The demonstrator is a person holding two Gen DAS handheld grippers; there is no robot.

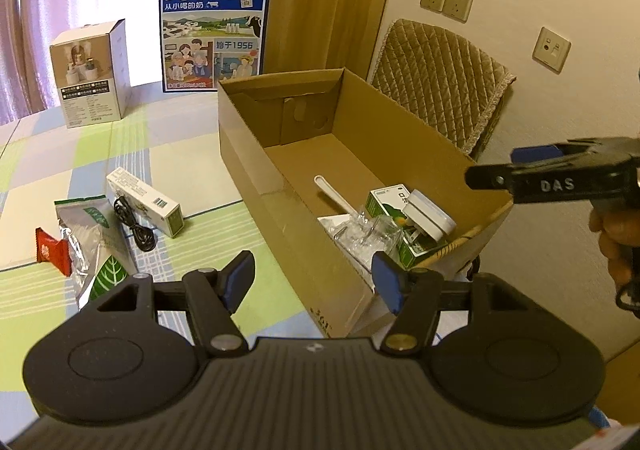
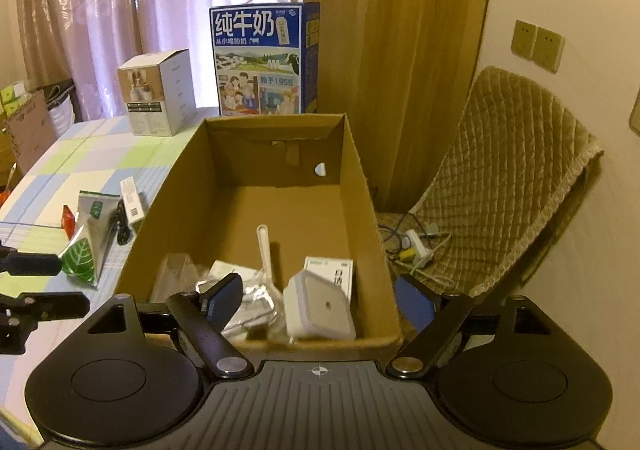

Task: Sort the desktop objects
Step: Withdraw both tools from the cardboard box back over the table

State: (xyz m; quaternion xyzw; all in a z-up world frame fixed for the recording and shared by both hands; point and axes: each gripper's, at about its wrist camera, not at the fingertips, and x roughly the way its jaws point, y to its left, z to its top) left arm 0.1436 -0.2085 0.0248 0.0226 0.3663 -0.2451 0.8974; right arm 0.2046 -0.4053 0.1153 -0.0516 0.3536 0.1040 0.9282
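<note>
An open cardboard box [image 1: 248, 153] [image 2: 360, 177] stands on the checked tablecloth. In it lie a white spoon [image 1: 334, 191] [image 2: 264, 250], a green-and-white carton [image 1: 384, 205], clear wrapping [image 1: 360, 234] and a white square device [image 1: 430, 215] [image 2: 320, 310]. My right gripper [image 2: 320, 300] [image 1: 504, 165] hovers open over the box's near end, above the device without touching it. My left gripper [image 1: 312, 282] [image 2: 56, 286] is open and empty at the box's near left corner. Left of the box lie a slim white box [image 1: 144, 201], a black cable [image 1: 134, 223], a silver-green pouch [image 1: 92, 246] and a red packet [image 1: 50, 254].
A blue milk case [image 2: 260, 57] and a white product box [image 2: 160, 93] stand at the table's far edge. A chair with a quilted cover [image 2: 508, 169] stands right of the box, a power strip [image 2: 416, 250] on its seat. The wall lies behind.
</note>
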